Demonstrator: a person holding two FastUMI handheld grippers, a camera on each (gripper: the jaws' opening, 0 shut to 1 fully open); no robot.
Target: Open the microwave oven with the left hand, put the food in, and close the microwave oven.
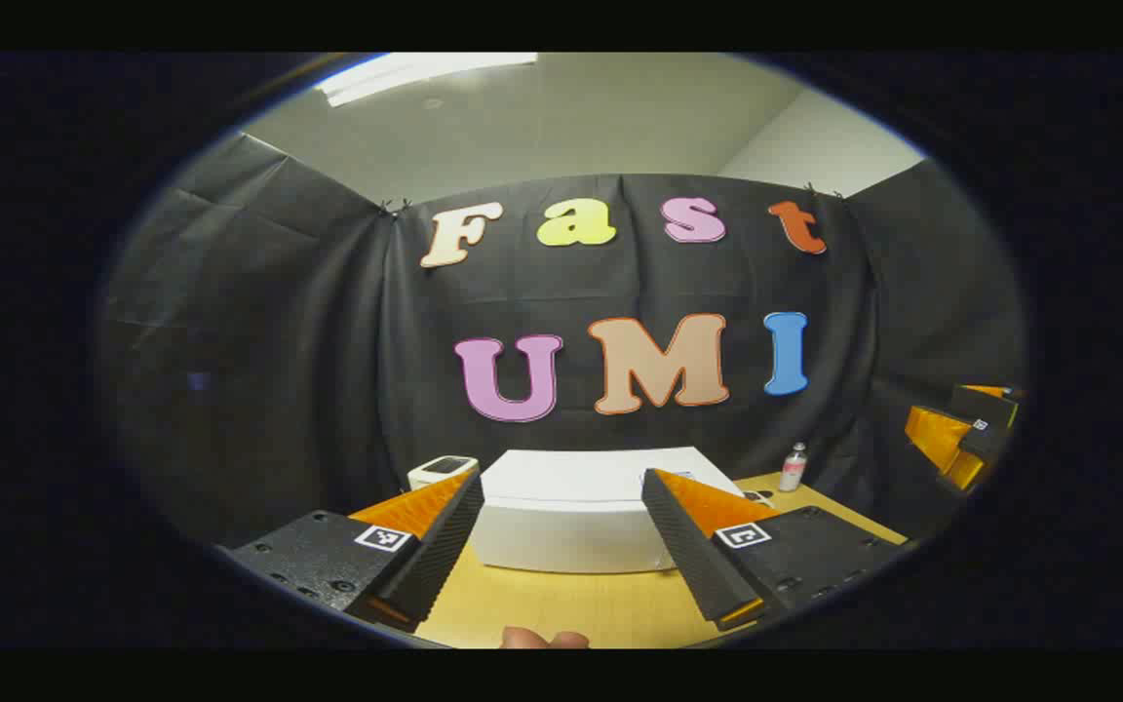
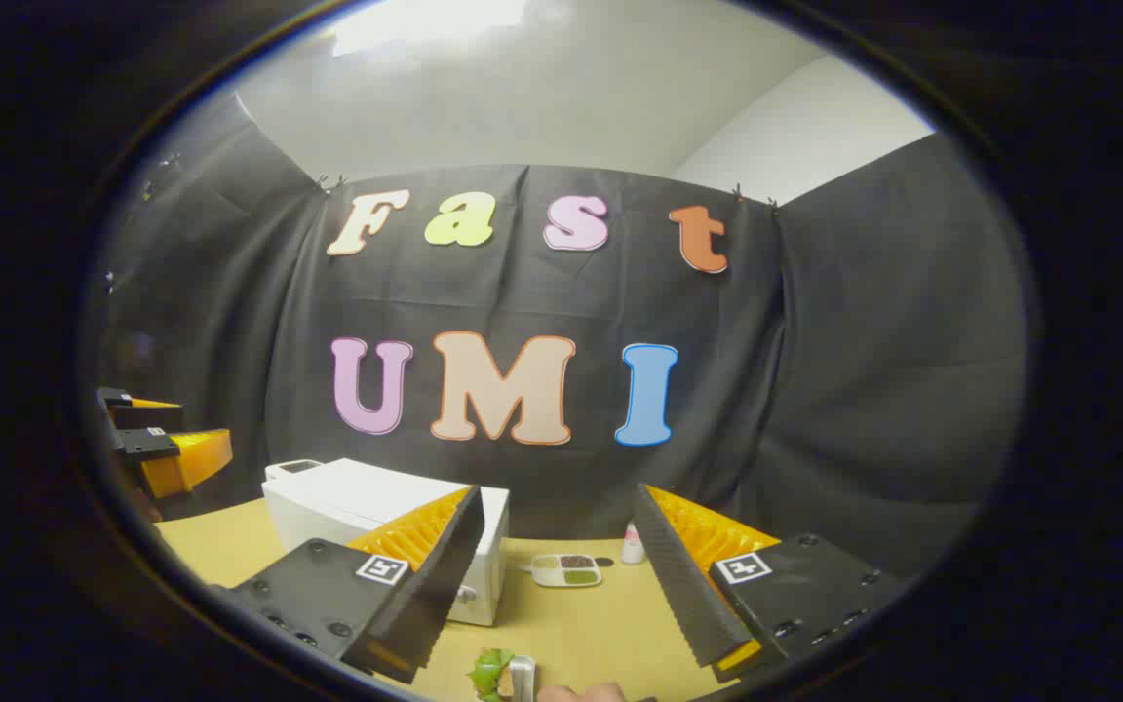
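My left gripper (image 1: 561, 546) has ridged, rough-looking inner faces on its fingers (image 1: 445, 546); its mounts at five and seven o'clock look like matt plastic with small screws. Ahead at six o'clock the microwave oven (image 1: 571, 522) has a smooth white shell with a faint sheen. The table (image 1: 561, 609) looks like pale wood, smooth and matt. From my right gripper (image 2: 557, 575), the wall (image 2: 864, 390) at three o'clock is matt, creased cloth.

Small bottle (image 2: 632, 544) upright on wooden table (image 2: 600, 624), divided tray (image 2: 566, 569) just beside it
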